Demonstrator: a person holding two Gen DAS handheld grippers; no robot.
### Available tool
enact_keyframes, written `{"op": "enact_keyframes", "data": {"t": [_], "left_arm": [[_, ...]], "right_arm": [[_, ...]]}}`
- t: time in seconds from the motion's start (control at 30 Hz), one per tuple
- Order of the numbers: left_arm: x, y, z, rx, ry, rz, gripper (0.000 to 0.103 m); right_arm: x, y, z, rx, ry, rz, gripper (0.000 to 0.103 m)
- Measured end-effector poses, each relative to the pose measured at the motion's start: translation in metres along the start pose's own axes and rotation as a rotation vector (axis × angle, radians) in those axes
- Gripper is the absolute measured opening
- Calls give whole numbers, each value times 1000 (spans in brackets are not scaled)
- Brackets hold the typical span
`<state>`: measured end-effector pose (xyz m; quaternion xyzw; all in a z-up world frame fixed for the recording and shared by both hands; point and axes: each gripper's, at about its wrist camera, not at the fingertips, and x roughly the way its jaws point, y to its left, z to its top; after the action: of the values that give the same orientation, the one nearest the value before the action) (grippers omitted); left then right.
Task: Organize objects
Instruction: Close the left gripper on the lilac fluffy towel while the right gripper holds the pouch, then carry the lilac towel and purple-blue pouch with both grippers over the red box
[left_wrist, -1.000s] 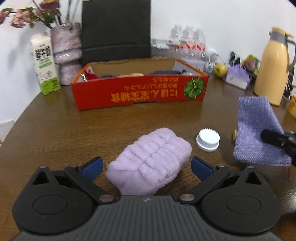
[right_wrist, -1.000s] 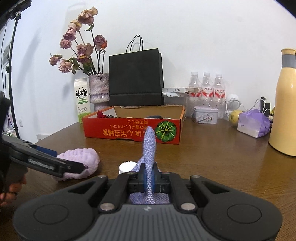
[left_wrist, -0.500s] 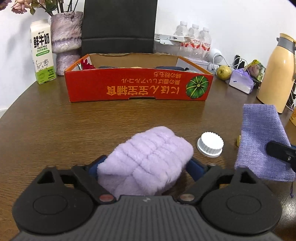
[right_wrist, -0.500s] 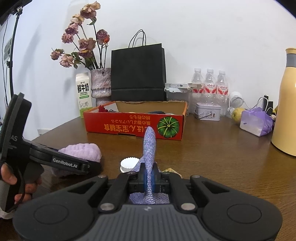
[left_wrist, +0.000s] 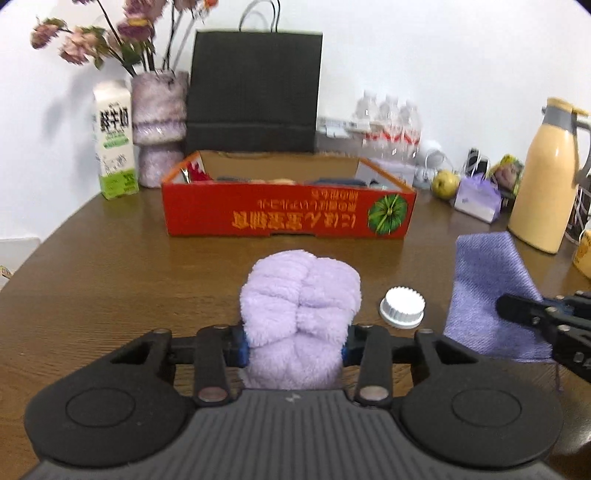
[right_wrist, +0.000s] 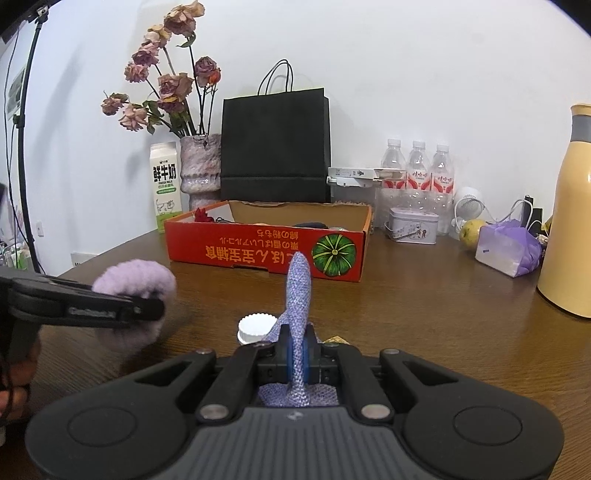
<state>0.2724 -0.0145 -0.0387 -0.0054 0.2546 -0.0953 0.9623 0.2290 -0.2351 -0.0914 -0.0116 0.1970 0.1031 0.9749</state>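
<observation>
My left gripper (left_wrist: 293, 349) is shut on a fluffy lilac roll (left_wrist: 300, 295) and holds it lifted off the brown table; the roll also shows at the left of the right wrist view (right_wrist: 136, 280). My right gripper (right_wrist: 295, 363) is shut on a purple woven cloth (right_wrist: 299, 291) that stands up between its jaws; the cloth also shows in the left wrist view (left_wrist: 487, 291). A red cardboard box (left_wrist: 288, 218) with several items inside stands ahead, also in the right wrist view (right_wrist: 266, 254).
A white ribbed cap (left_wrist: 403, 307) lies on the table between the grippers. Behind the box stand a black paper bag (left_wrist: 255, 92), a vase of dried roses (left_wrist: 159, 129) and a milk carton (left_wrist: 114, 140). A yellow thermos (left_wrist: 543, 181), water bottles (right_wrist: 417, 177) and a tin (right_wrist: 413, 225) are at the right.
My left gripper closed on the lilac roll and lifted it off the table, turning it end-on. My right gripper kept its hold on the cloth and rose slightly.
</observation>
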Motion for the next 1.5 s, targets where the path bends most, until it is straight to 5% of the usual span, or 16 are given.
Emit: {"op": "enact_keyframes", "data": {"t": [0.4,0.8,1.5], "left_arm": [[-39,5,-11,-54,-117,62,39],[-51,-4,-12,-70,-138,71,39],[-42,-8,37,-84,-192,85,39]], "right_arm": [[-3,6,1,-26,-23,-13,5],[-8,21,7,-23,-65,31,4],[7,40,60,-58,-143,77,4]]}}
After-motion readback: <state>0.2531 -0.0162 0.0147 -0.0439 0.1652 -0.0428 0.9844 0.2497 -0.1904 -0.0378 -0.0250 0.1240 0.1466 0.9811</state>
